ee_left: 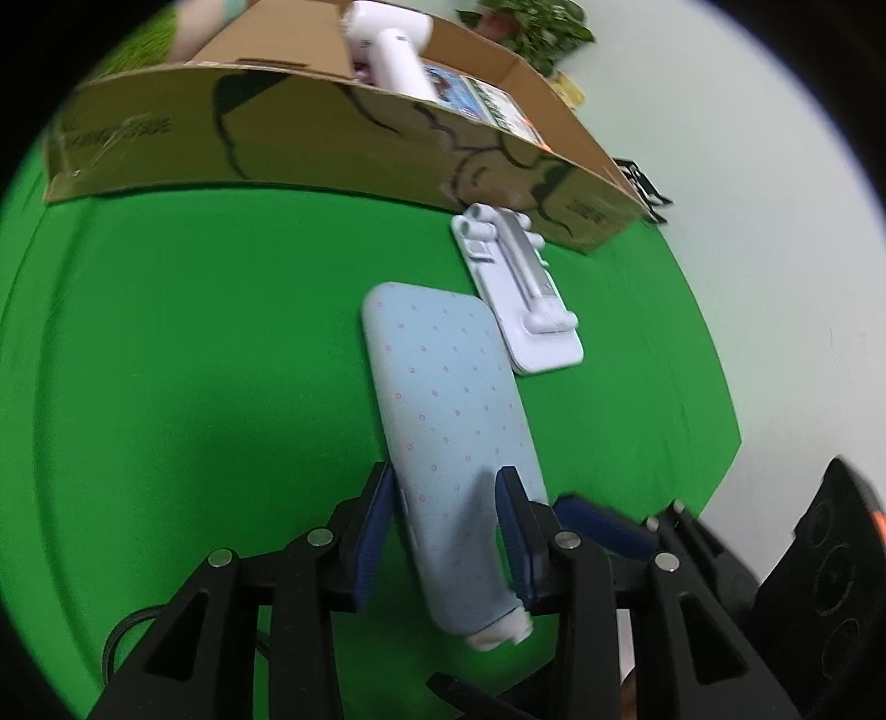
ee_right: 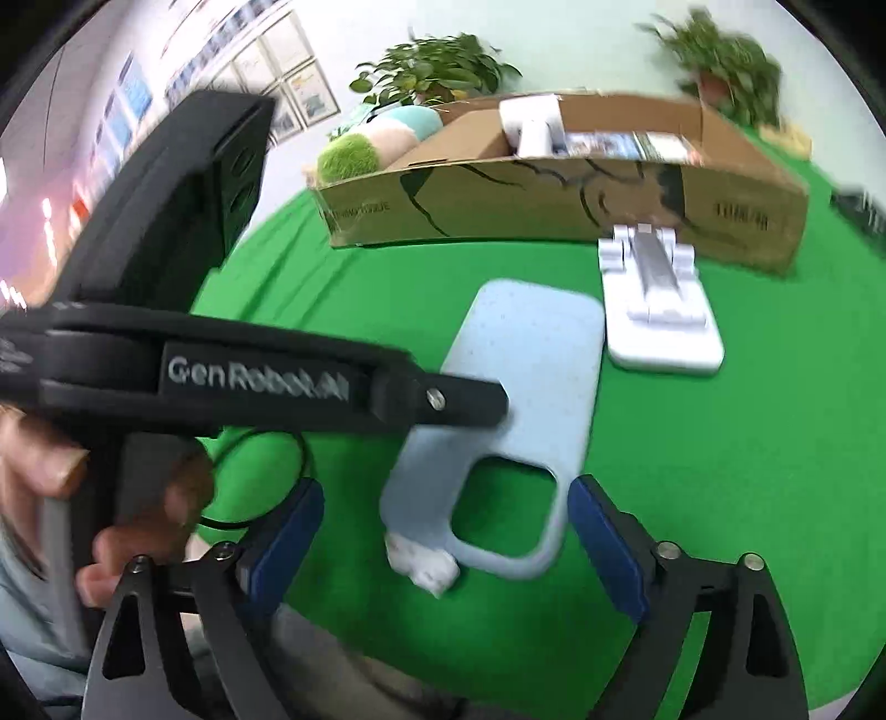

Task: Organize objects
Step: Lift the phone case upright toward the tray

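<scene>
A light blue phone case (ee_left: 451, 421) with pink dots lies between my left gripper's (ee_left: 446, 526) blue pads, which are shut on its near end; it also shows in the right wrist view (ee_right: 526, 387), with a camera cutout. A small white piece (ee_right: 423, 565) sticks out at its near end. My right gripper (ee_right: 443, 548) is open just behind the case. A white folded phone stand (ee_left: 526, 293) lies on the green cloth just beyond the case, also in the right wrist view (ee_right: 659, 310). A cardboard box (ee_left: 332, 144) stands behind.
The box (ee_right: 554, 194) holds a white hair dryer (ee_left: 387, 50) and printed packs (ee_left: 476, 99). Potted plants (ee_right: 437, 66) stand behind it, a plush toy (ee_right: 376, 138) at its left. The green cloth (ee_left: 166, 360) ends at the right. The left gripper's body (ee_right: 221, 376) crosses the right wrist view.
</scene>
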